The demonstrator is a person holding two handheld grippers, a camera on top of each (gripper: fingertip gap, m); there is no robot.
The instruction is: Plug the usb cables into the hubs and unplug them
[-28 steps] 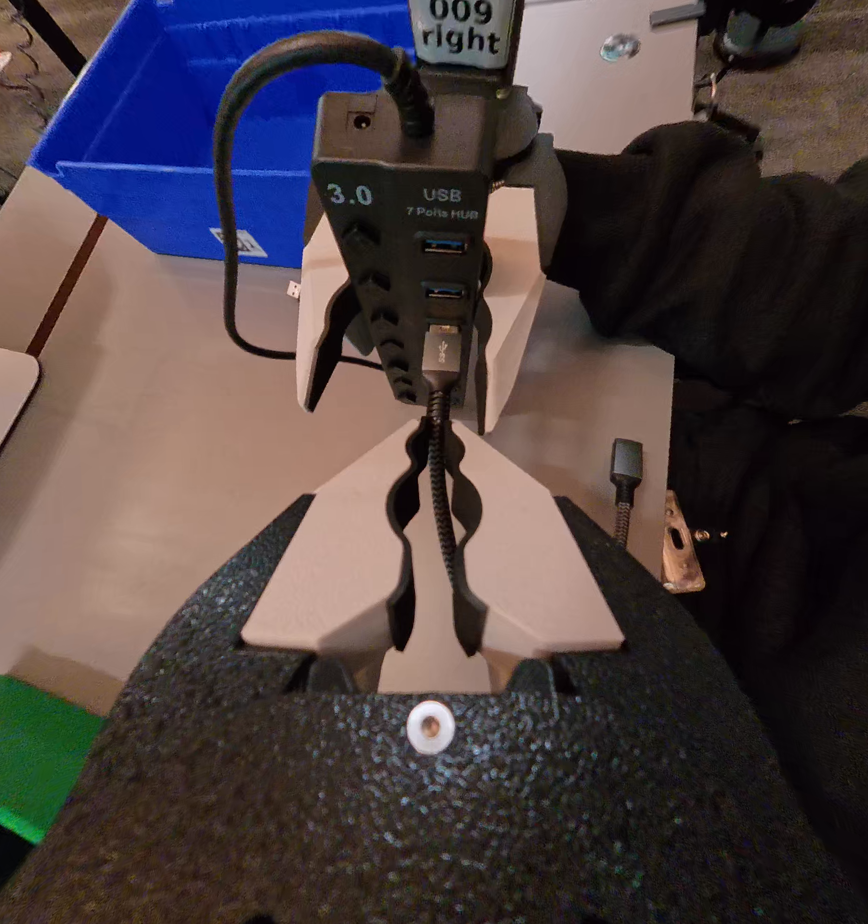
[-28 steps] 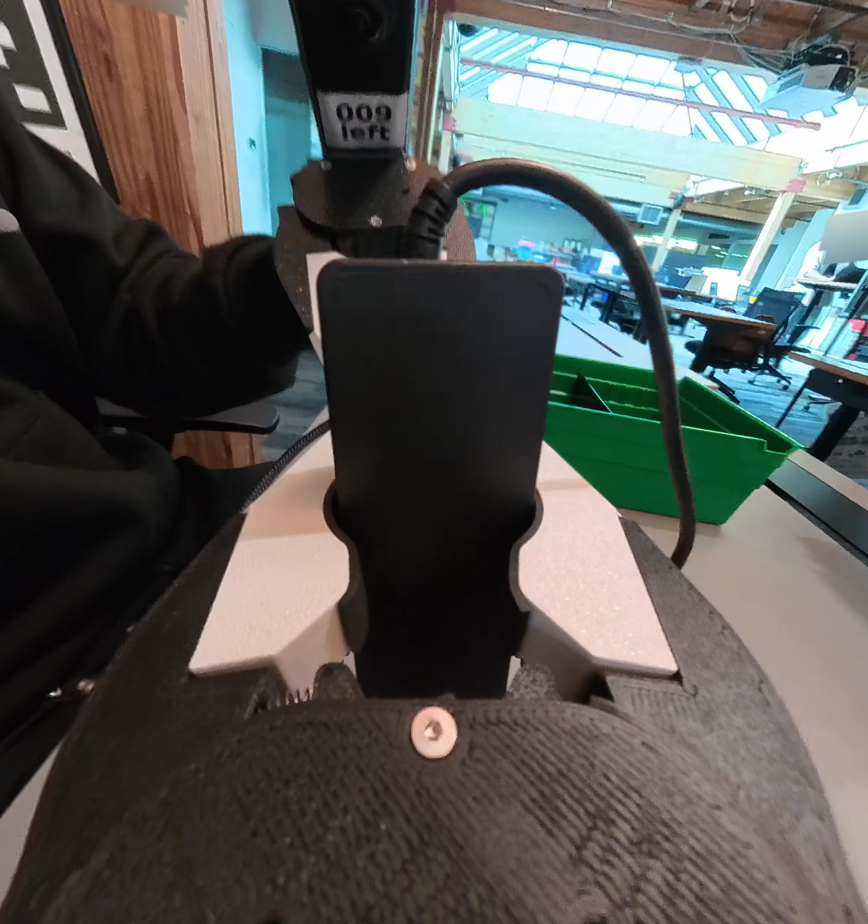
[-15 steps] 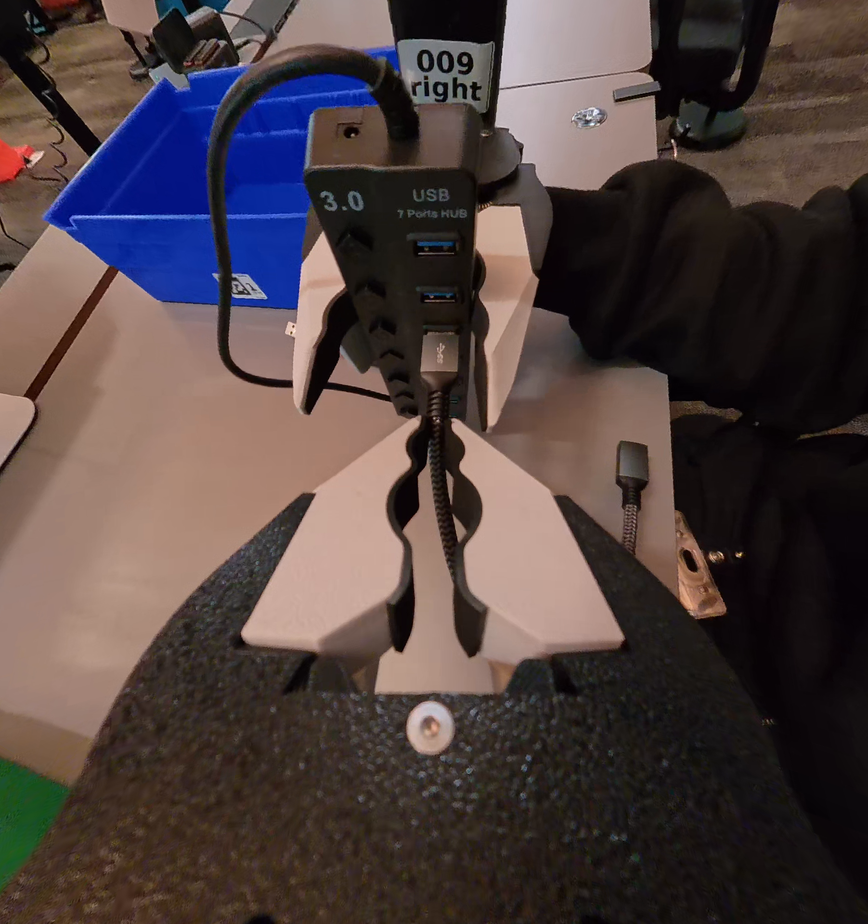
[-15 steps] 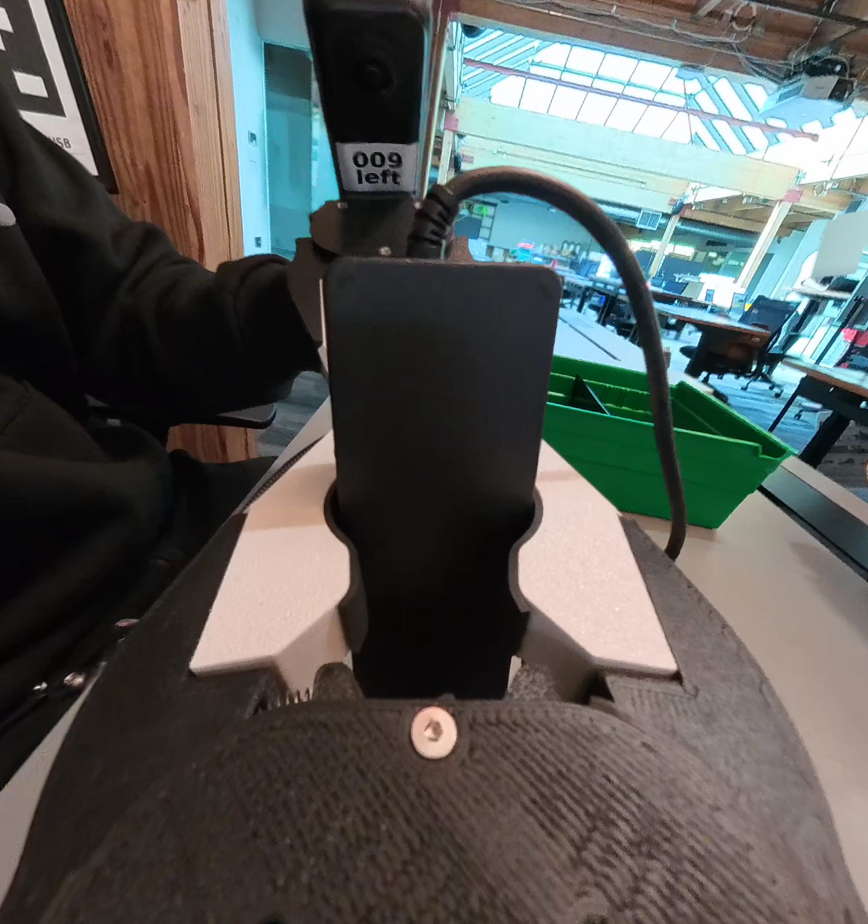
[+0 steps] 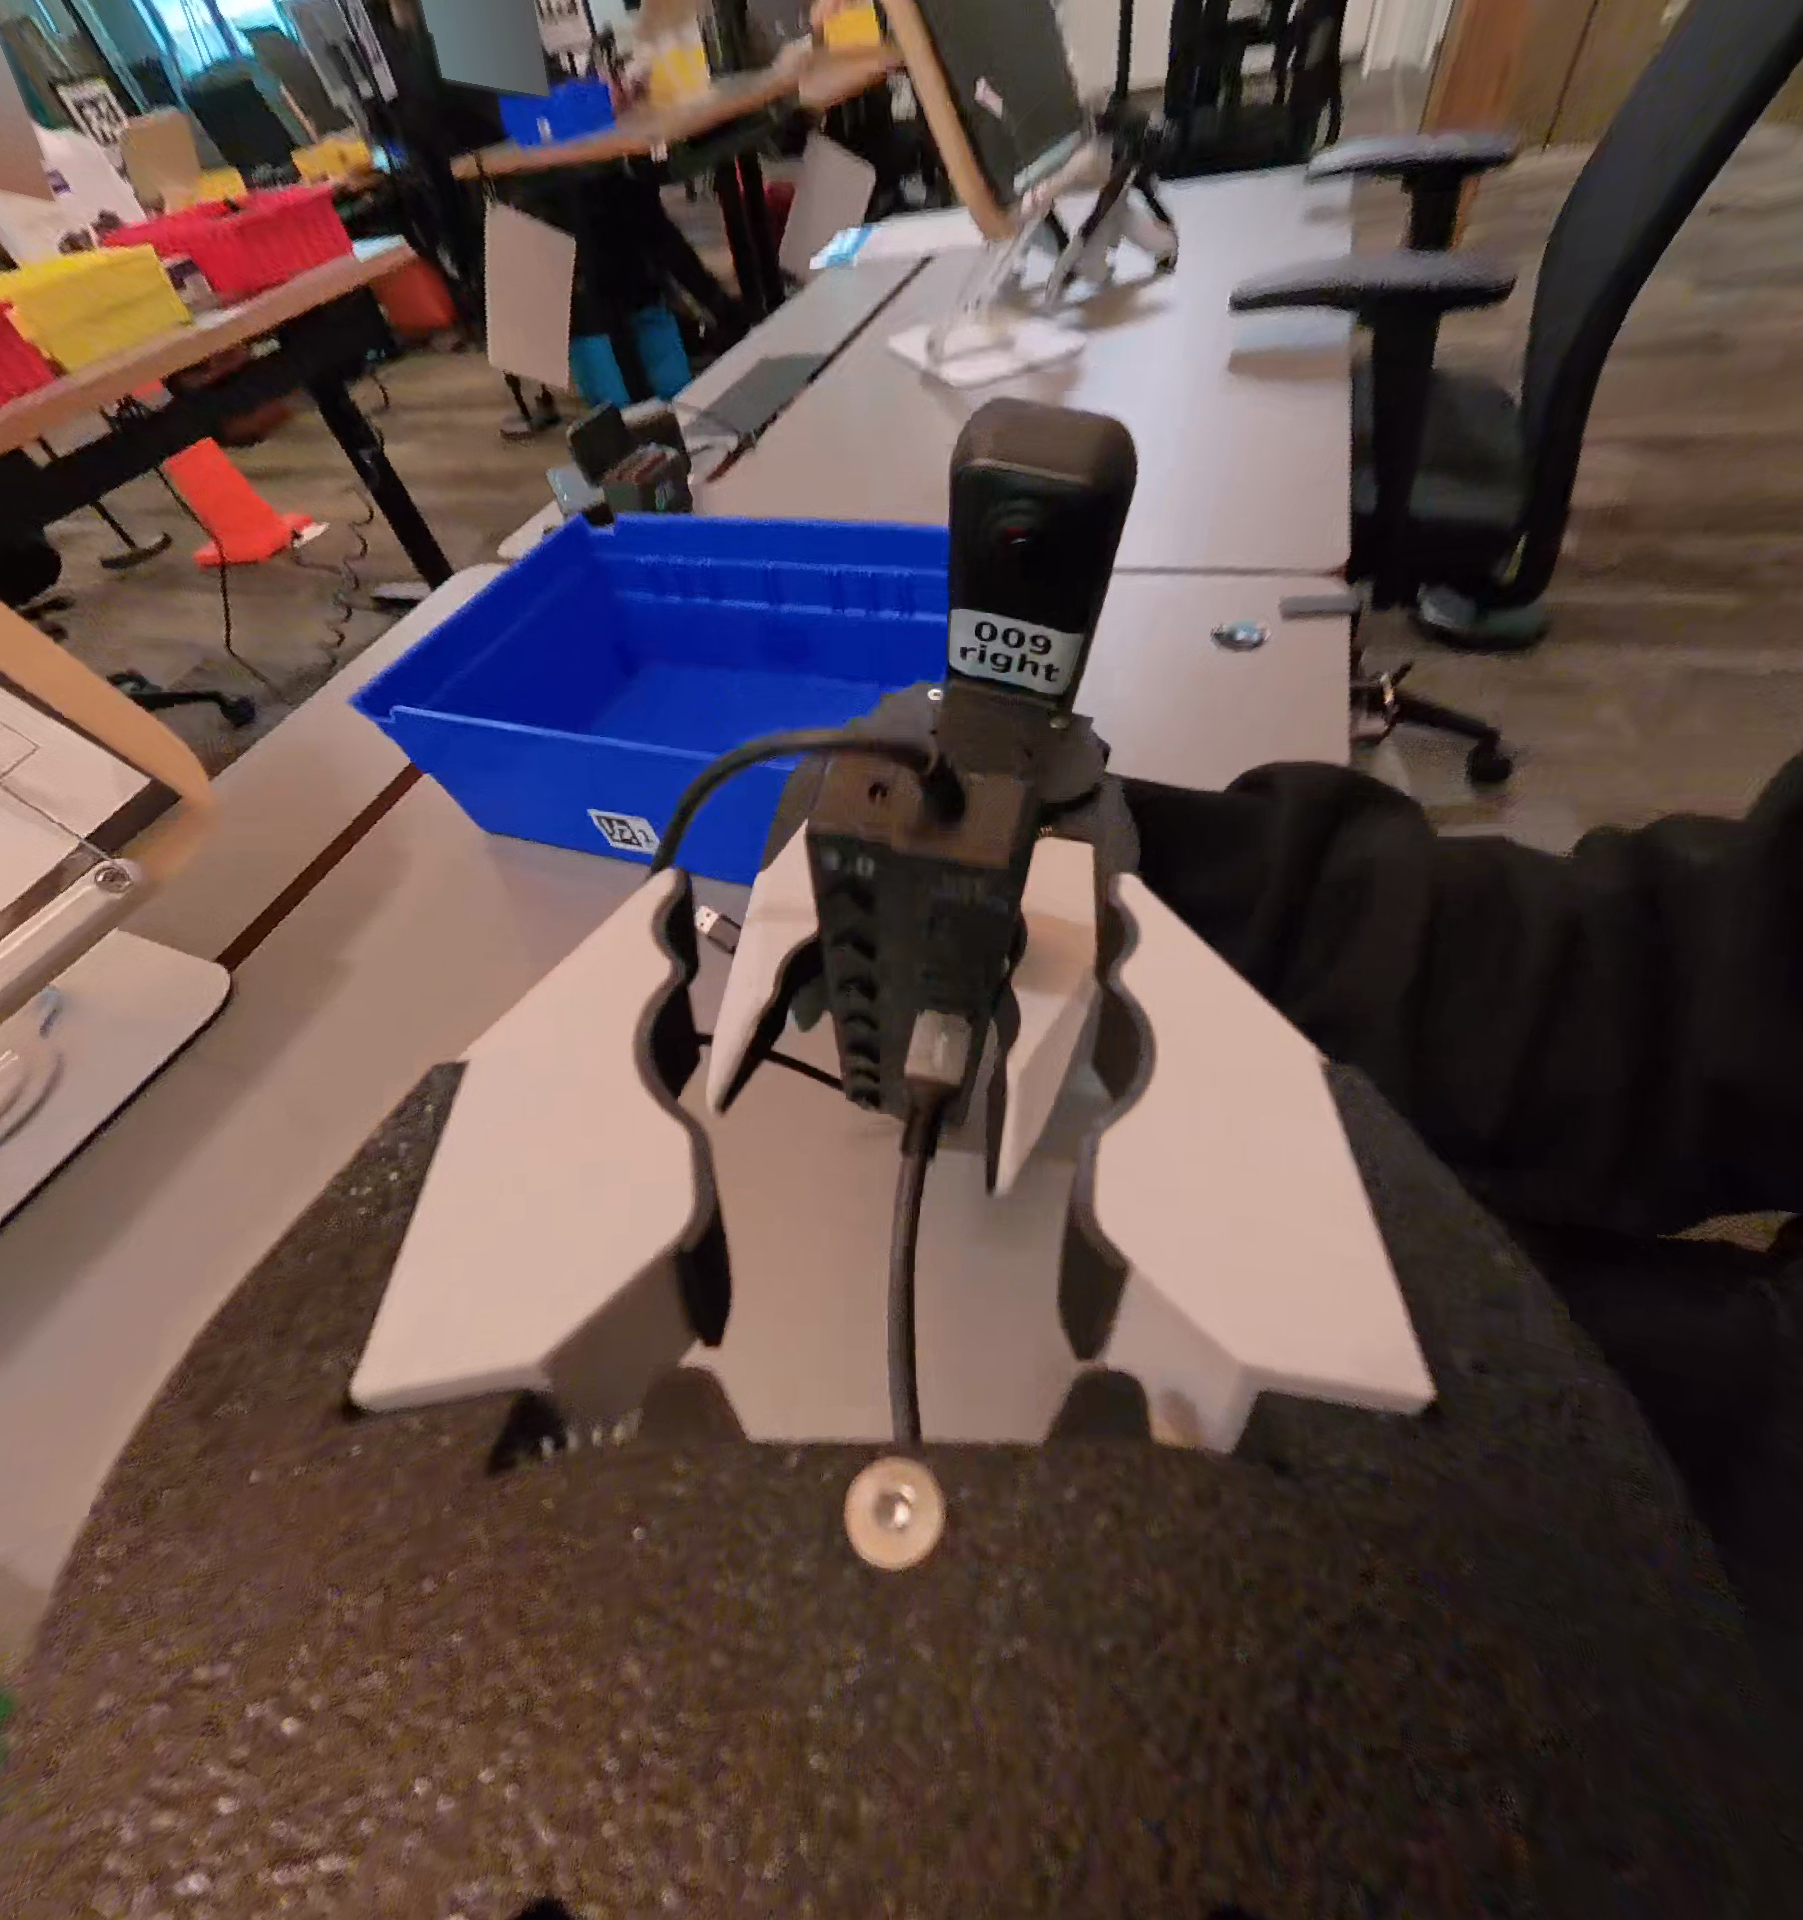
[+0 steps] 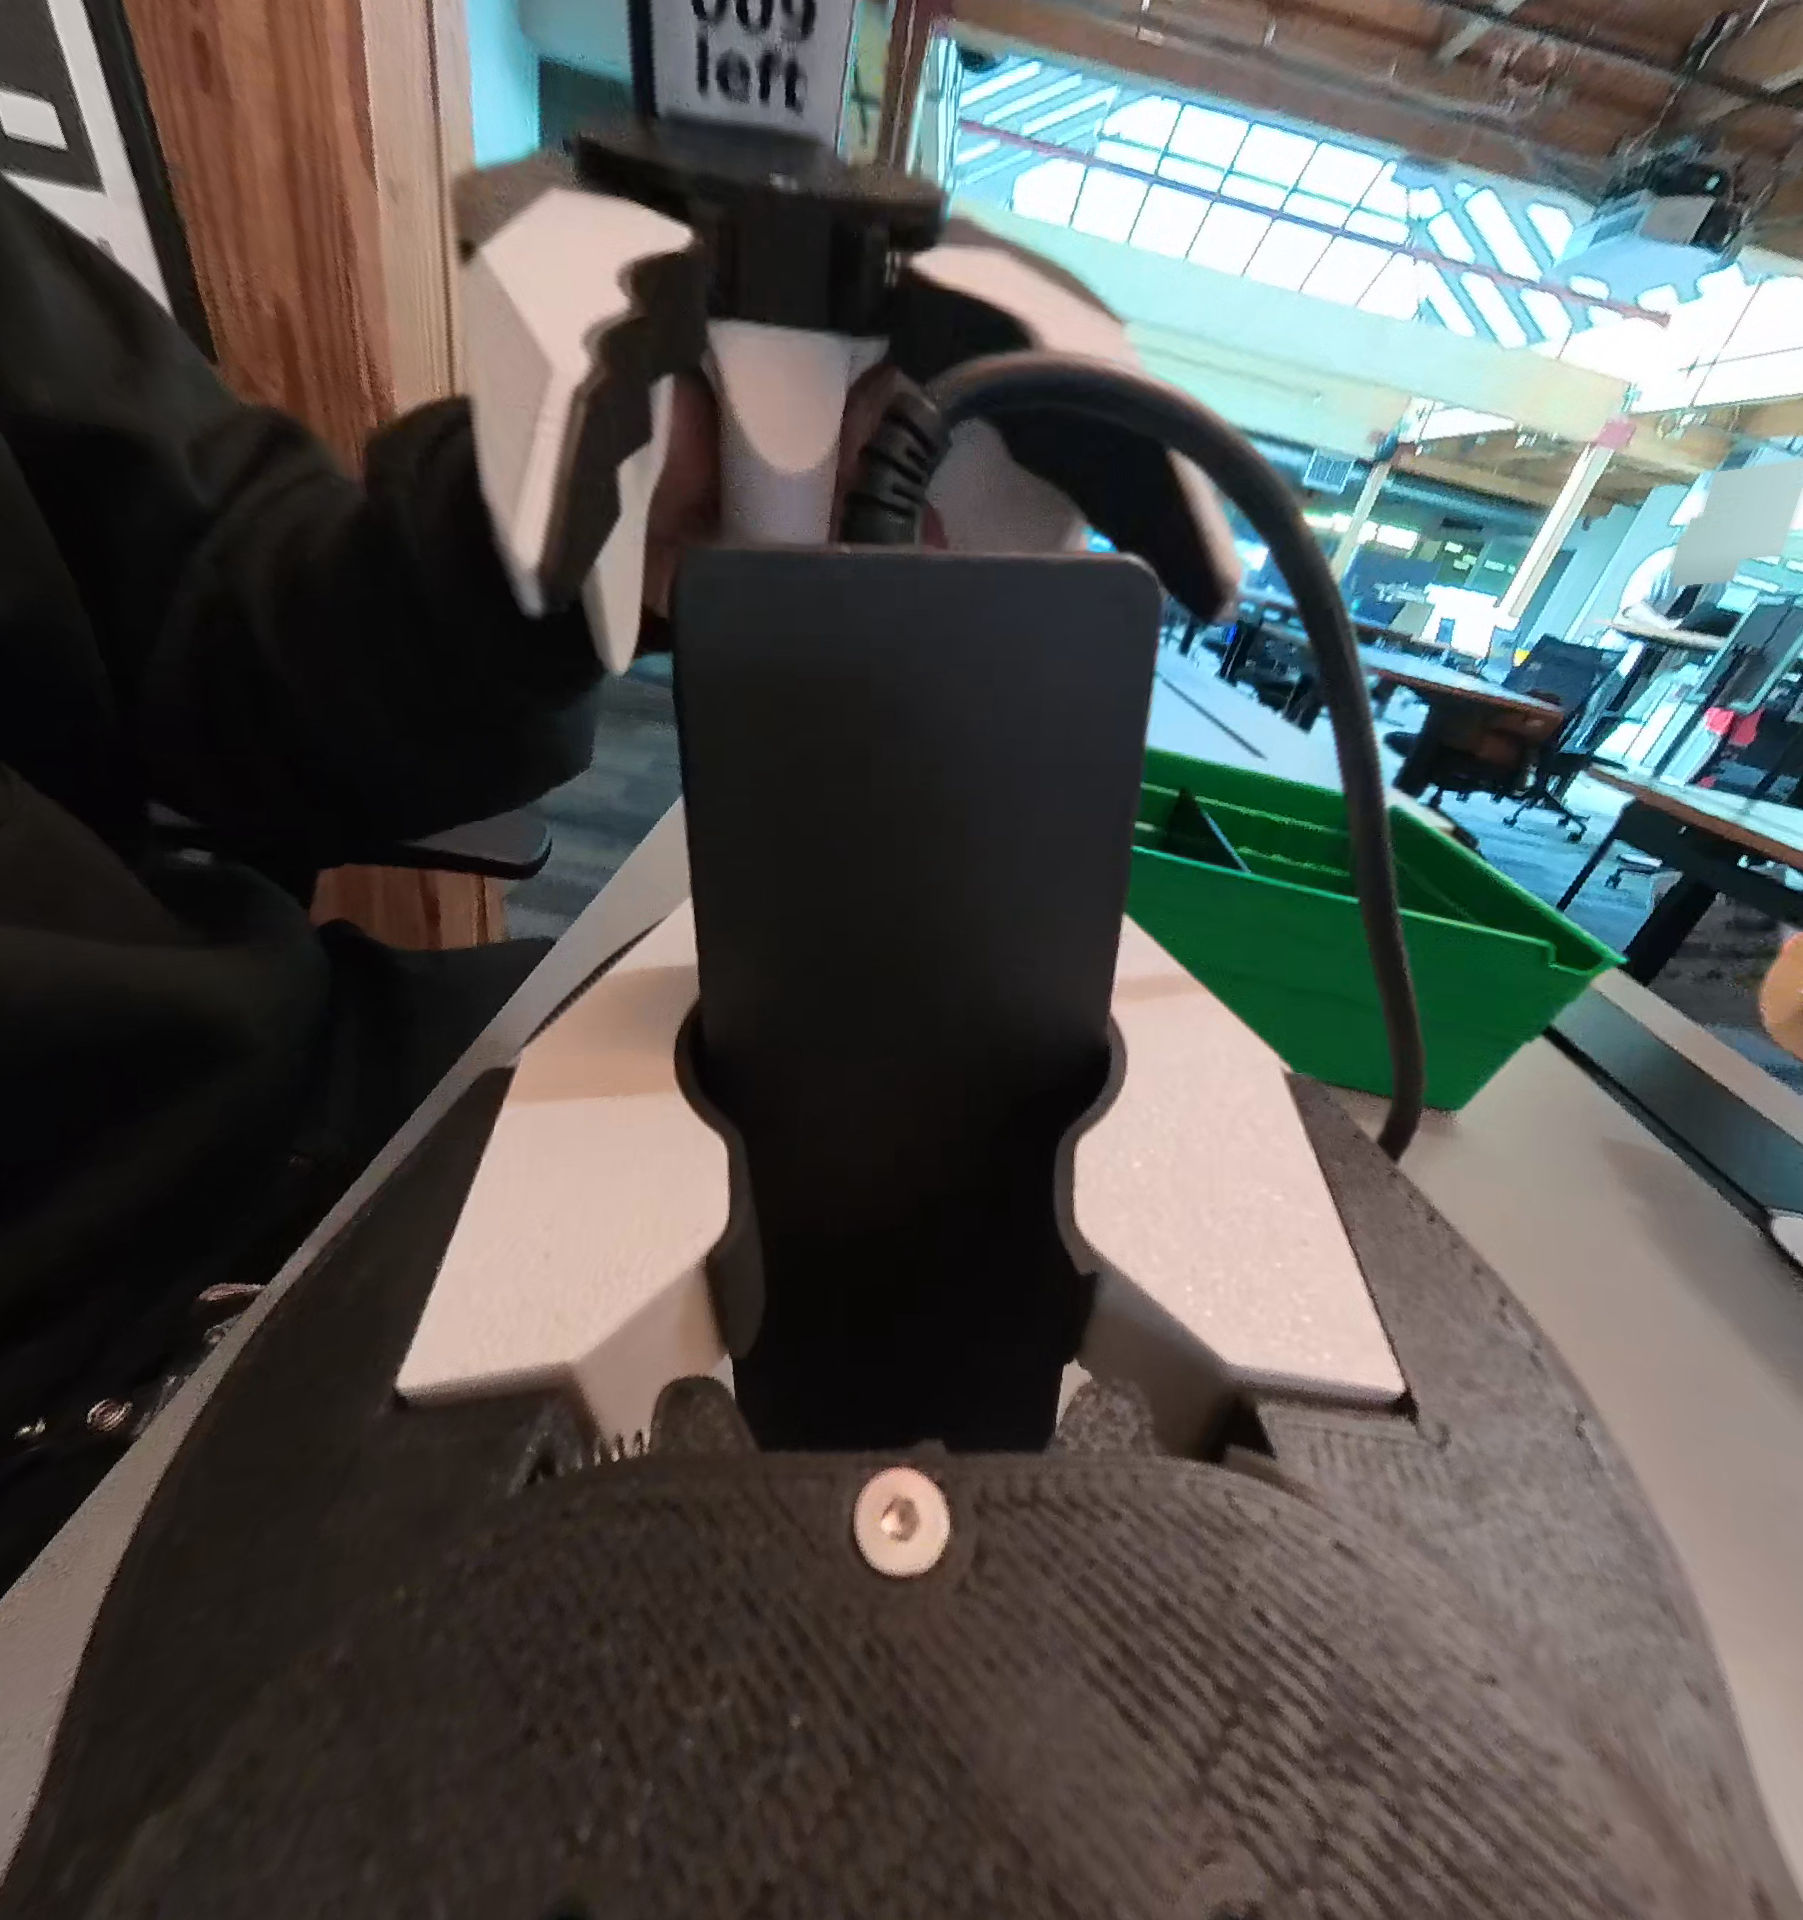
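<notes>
My right gripper (image 6: 907,1039) is shut on a black USB hub (image 6: 912,914) and holds it upright above the table. In the left wrist view the hub (image 5: 907,935) faces me with its ports, and a USB plug (image 5: 933,1049) sits in one of the lower ports. Its cable (image 5: 902,1278) hangs down between my fingers without being gripped. My left gripper (image 5: 892,894) is open wide, its fingertips on either side of the hub. The right gripper (image 5: 855,1143) shows opposite. The left gripper (image 6: 907,613) also shows open behind the hub in the right wrist view.
The hub's own thick black lead (image 6: 1364,779) arcs down to the grey table (image 5: 357,935). A blue bin (image 5: 668,665) stands behind the hub, a green bin (image 6: 1292,935) on the other side. A person's black sleeve (image 5: 1448,987) is at the right. An office chair (image 5: 1448,416) stands beyond.
My left gripper has opened and let go of the cable, and it has tilted up and drawn back a little. The plug stays in the hub. The right gripper still holds the hub.
</notes>
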